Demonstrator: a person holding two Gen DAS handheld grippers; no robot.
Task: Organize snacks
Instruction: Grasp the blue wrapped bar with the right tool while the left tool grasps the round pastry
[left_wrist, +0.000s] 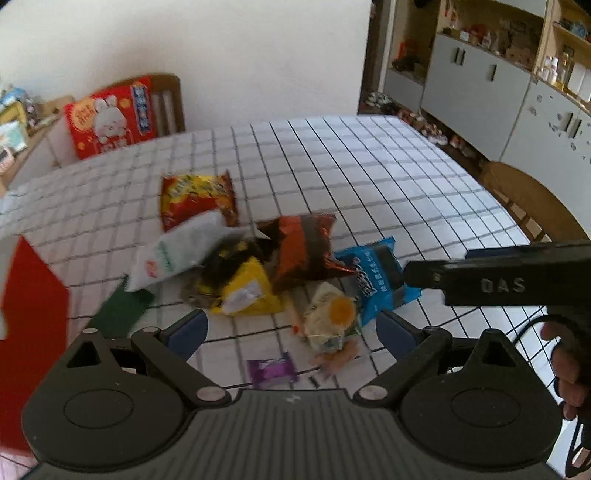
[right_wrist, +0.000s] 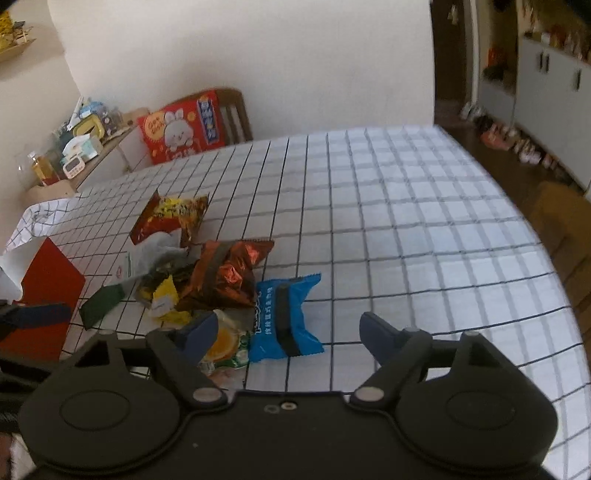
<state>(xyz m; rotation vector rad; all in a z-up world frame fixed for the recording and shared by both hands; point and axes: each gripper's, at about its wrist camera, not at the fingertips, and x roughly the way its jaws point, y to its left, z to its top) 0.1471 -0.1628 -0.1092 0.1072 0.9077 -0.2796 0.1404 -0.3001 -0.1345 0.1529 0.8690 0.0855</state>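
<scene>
1. Your left claw (left_wrist: 291, 328) stands wide open and empty at the lower centre of the left wrist frame, above a pale packet printed with an orange slice (left_wrist: 328, 319) and a small purple sweet (left_wrist: 271, 369).
2. Your right claw (right_wrist: 288, 332) is spread just as wide, holding nothing, with the blue snack bag (right_wrist: 286, 317) lying flat between its fingers.
3. The snacks sit heaped at centre left of both frames on the checked bench (right_wrist: 406, 221): a brown-orange bag (right_wrist: 229, 273), a yellow packet (right_wrist: 166, 299), a white pouch (left_wrist: 177, 251) and a red-yellow bag (left_wrist: 197, 197) farthest back.
4. A red box (right_wrist: 48, 295) stands at the left edge.
</scene>
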